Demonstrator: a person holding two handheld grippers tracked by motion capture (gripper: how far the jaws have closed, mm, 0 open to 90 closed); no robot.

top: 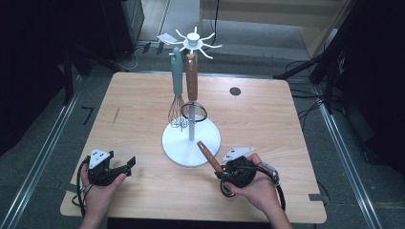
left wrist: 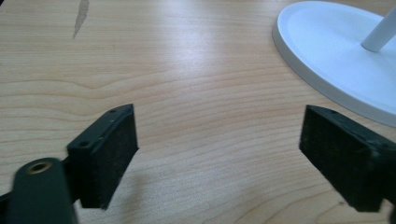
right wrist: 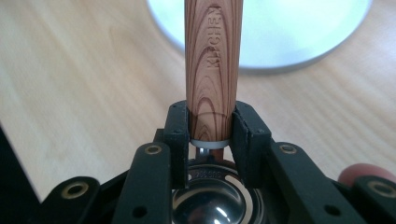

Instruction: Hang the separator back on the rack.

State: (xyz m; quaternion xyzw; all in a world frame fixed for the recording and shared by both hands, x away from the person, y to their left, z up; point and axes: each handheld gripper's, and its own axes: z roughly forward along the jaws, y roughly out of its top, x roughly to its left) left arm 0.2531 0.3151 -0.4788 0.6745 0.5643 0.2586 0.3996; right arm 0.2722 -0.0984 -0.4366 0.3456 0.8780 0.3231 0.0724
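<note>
A white utensil stand (top: 179,148) with a round base and a crown of hooks occupies the table's middle. From it hang a teal-handled whisk (top: 177,95) and a wood-handled strainer (top: 192,78). Just front-right of the base, my right gripper (top: 217,168) is shut on a wood-handled utensil (top: 206,153) that points up toward the stand. In the right gripper view the jaws (right wrist: 211,128) clamp the lower end of the handle (right wrist: 212,56), and its shiny metal bowl (right wrist: 210,200) sits below them. My left gripper (top: 128,167) rests open at the front left, jaws wide (left wrist: 219,154) over bare wood.
The stand's base (left wrist: 327,51) lies to the upper right of the left gripper's jaws. A small dark round mark (top: 235,90) sits at the table's back right. Cables and dark stands surround the wooden table (top: 133,105) on the floor.
</note>
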